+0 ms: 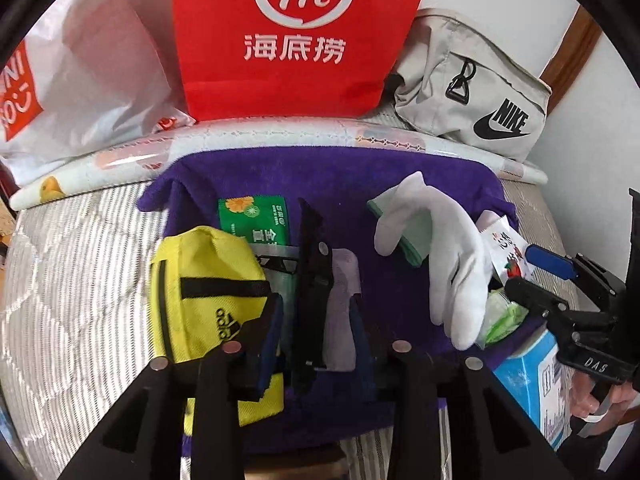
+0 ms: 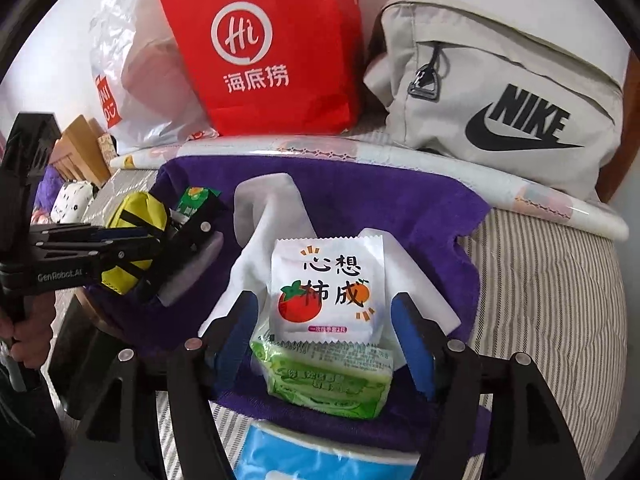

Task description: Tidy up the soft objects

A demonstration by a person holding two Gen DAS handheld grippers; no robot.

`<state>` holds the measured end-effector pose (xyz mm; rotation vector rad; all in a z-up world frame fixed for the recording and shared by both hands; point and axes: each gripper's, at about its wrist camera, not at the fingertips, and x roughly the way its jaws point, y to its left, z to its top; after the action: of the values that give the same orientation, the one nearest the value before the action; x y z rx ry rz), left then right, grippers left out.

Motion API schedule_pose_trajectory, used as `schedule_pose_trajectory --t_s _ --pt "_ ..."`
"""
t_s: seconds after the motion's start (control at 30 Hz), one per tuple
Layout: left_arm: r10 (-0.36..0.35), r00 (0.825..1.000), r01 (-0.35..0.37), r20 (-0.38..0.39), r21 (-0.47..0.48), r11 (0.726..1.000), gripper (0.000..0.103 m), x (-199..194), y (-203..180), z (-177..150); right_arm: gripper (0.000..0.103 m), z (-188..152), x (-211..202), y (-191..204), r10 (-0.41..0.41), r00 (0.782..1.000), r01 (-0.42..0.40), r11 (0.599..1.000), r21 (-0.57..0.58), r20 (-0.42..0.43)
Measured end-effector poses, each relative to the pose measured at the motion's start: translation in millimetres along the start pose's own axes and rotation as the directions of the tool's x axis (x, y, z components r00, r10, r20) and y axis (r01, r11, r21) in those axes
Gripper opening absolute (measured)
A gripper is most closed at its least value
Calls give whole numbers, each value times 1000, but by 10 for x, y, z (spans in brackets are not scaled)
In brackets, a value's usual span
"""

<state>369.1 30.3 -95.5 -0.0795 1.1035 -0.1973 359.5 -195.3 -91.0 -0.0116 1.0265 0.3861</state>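
Soft packets, a white persimmon-print sachet (image 2: 326, 286) over a green wet-wipe pack (image 2: 328, 380), lie loose between the right gripper (image 2: 326, 332)'s spread jaws, apparently just set down on the purple towel (image 2: 400, 196). The left gripper (image 1: 316, 328), jaws part-open and pinching nothing, straddles a black clip (image 1: 312, 276) beside a yellow pouch (image 1: 200, 292), likely the next pick. Beyond both, a red tote (image 2: 272, 52) and grey Nike bag (image 2: 500, 92) stand, contents unseen.
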Motion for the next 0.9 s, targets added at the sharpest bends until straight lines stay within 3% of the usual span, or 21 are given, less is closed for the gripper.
schedule_pose_trajectory --t_s 0.2,0.37,0.63,0.8,0.9 --pt "56 997 -57 61 16 998 51 -302 -32 -139 69 -33 -298 60 -69 997 68 998 19 37" --pt "49 992 -51 117 11 999 62 -683 -90 -343 69 -145 -571 119 -123 991 121 992 39 55" --pt "54 976 -61 212 27 998 75 -1341 -332 -783 69 -533 -1117 236 -92 993 83 991 109 77" --pt "49 967 -55 251 19 998 80 -1686 -457 -1104 88 -844 -1479 361 -115 985 95 984 150 126" --pt "57 956 -62 287 8 998 84 -1850 -530 -1331 91 -1034 -1691 450 -140 979 116 981 154 149"
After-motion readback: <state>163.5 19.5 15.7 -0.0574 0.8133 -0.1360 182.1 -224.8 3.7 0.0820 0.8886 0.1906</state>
